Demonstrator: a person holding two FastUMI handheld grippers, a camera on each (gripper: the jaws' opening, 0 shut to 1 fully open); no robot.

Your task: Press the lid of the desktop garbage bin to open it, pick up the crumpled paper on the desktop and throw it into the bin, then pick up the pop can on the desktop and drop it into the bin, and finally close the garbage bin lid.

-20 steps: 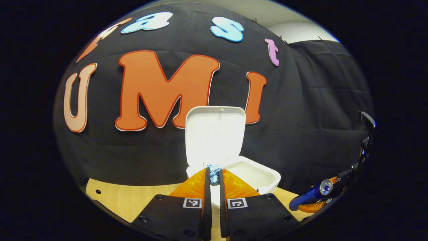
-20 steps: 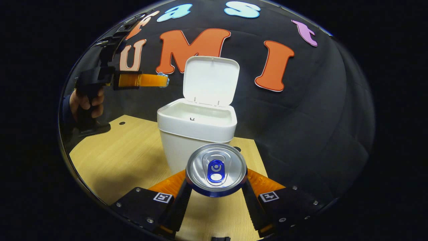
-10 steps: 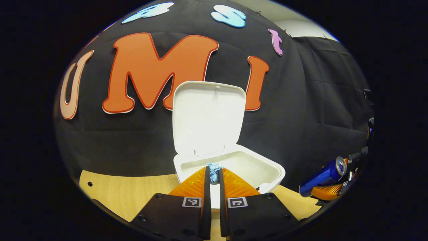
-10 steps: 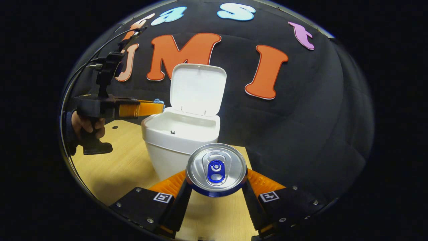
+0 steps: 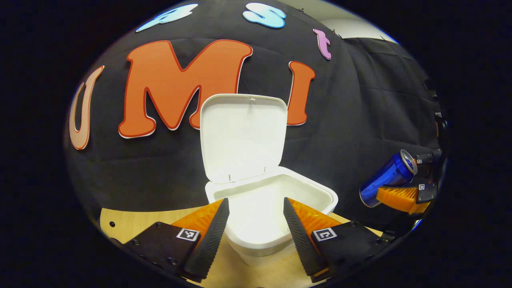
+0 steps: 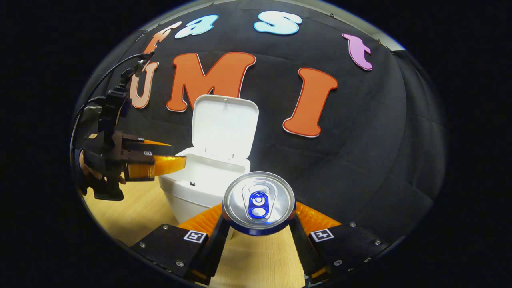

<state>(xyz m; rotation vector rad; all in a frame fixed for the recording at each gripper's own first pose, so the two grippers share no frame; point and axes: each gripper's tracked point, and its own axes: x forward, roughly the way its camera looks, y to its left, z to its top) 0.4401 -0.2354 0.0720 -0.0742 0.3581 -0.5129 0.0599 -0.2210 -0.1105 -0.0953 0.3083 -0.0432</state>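
Since earlier: left gripper (image 5: 256, 208) now spread over bin (image 5: 320, 194), paper gone. Right gripper (image 6: 259, 224) pinches pop can (image 6: 259, 202) mid-body: light, slick, dentable.

Back wall: black cloth (image 5: 352, 120) hung flat across the booth, faintly creased, running behind everything in both the left gripper view and the right gripper view.
Side wall: a second black cloth panel (image 5: 396, 84) meets the back one at the right in the left gripper view, pinned along its top edge.
Room beyond: pale wall or ceiling (image 5: 352, 26) shows above the cloth's top edge.
Table: light wood-grain desktop (image 6: 132, 212), with small dark round holes (image 5: 112, 224) near its far edge.
Light: bright and even, from above.
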